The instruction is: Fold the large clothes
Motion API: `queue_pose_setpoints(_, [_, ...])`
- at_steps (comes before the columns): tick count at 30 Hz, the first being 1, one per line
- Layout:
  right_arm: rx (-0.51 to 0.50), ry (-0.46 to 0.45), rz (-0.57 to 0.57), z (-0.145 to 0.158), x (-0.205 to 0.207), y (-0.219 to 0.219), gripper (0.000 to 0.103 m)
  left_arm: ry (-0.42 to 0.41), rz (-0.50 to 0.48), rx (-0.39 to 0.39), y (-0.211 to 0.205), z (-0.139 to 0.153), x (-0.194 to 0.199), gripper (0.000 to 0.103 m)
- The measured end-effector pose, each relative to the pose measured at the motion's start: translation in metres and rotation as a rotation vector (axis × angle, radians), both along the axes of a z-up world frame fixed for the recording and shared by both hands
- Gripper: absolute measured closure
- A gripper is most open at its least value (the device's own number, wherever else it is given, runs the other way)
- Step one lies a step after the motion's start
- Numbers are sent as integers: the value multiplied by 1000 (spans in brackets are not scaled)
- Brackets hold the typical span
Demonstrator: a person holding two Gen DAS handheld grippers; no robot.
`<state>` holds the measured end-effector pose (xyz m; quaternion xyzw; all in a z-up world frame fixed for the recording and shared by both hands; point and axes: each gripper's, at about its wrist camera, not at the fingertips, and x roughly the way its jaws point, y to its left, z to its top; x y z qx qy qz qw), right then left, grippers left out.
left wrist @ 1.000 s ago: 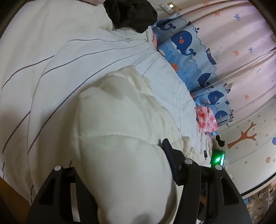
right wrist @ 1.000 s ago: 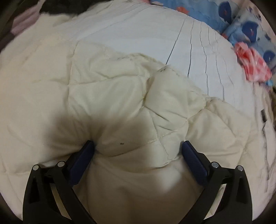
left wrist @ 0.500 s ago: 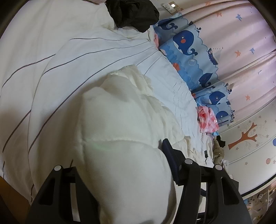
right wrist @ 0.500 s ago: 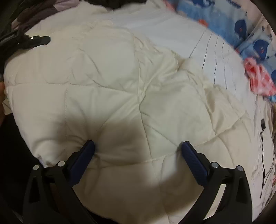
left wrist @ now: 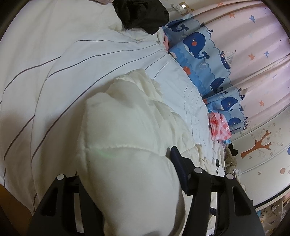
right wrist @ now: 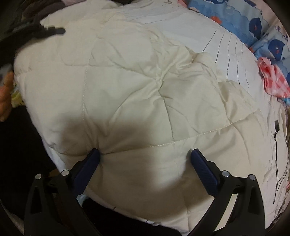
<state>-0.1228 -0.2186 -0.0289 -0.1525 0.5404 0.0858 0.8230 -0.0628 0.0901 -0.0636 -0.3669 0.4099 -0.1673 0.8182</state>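
The quilted cream garment (right wrist: 145, 94) lay spread on the bed (left wrist: 54, 72), over its white striped cover. We held a thick fold of it between the fingers of our left gripper (left wrist: 126, 174), which were half apart around the padding. Our right gripper (right wrist: 145, 156) had its fingers wide, both pads pressing into the cloth. Whale-print pillows (left wrist: 197, 52) lay beside the bed.

Bed with striped white sheet (left wrist: 54, 76), cream quilt (right wrist: 145, 94), black garment (left wrist: 141, 14), pink-checked cloth (left wrist: 219, 127)
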Motion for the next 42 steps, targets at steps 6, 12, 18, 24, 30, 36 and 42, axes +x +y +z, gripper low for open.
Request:
queue_pose_setpoints(6, [-22, -7, 21, -10, -19, 15, 6, -3, -2, 4, 0, -1, 0, 47])
queue_pose_setpoints(12, [42, -44, 6, 15, -13, 4, 6, -2, -4, -8, 4, -3, 1, 46])
queue_pose_setpoints(18, [20, -15, 4, -7, -5, 8, 6, -6, -7, -3, 3, -1, 0, 46])
queue_pose_setpoints(24, [68, -81, -24, 25, -6, -10, 6, -5, -5, -3, 5, -2, 1, 46])
queue_pose_setpoints(30, [14, -27, -9, 4, 12, -1, 6, -16, -4, 8, 4, -1, -1, 46])
queue_pose_setpoints(36, [16, -39, -18, 12, 18, -1, 6, -28, -3, 22, 1, 2, -1, 46])
queue_pose_setpoints(42, [32, -29, -28, 2, 23, -3, 6, -45, -4, 42, -2, 5, -4, 46])
